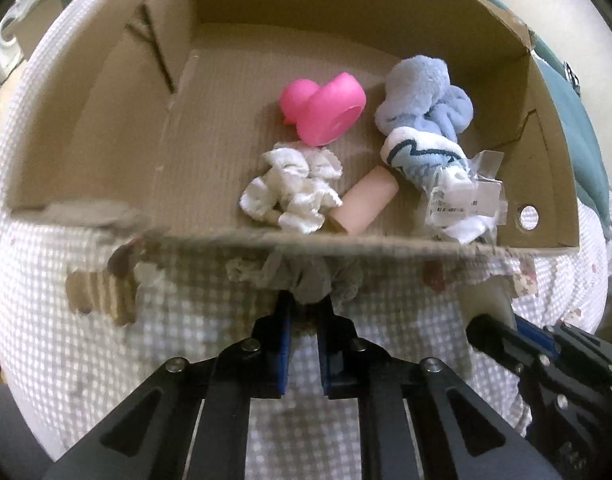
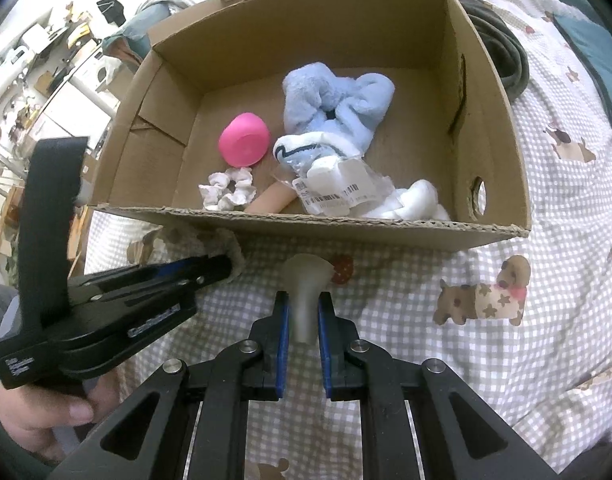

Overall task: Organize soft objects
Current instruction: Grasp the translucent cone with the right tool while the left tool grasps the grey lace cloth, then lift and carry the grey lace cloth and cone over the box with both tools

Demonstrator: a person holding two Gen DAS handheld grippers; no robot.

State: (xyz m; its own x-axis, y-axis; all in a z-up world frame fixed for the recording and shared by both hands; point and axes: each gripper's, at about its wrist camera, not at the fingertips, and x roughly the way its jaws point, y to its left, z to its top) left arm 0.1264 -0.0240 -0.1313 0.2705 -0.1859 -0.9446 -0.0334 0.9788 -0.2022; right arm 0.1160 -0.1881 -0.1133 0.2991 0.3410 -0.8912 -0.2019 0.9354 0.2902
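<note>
Peach tube (image 2: 270, 201) half hidden under packaged socks (image 2: 333, 188); frilly cloth (image 1: 306, 280) in left tongs (image 1: 304, 312) blurred.

Soft daylight, fisheye-warped edges, dark corners, near foreground blurred.

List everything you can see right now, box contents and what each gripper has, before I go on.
Brown cardboard box: 1, open top, on the bed.
Pink rubber duck toy: 1, box floor, left of centre.
Light blue plush toy: 1, toward the box's back.
Blue and white packaged socks: 1 bundle with clear tag, front of the plush.
White frilly scrunchie: 1, front left of the box.
Peach foam cylinder: 1, by the front wall.
White soft bundle: 1, front right.
Checked white and grey bedsheet: 1, dog print, under the box.
Grey frilly scrunchie: 1, in the left gripper.
Translucent soft piece: 1, in the right gripper.
</note>
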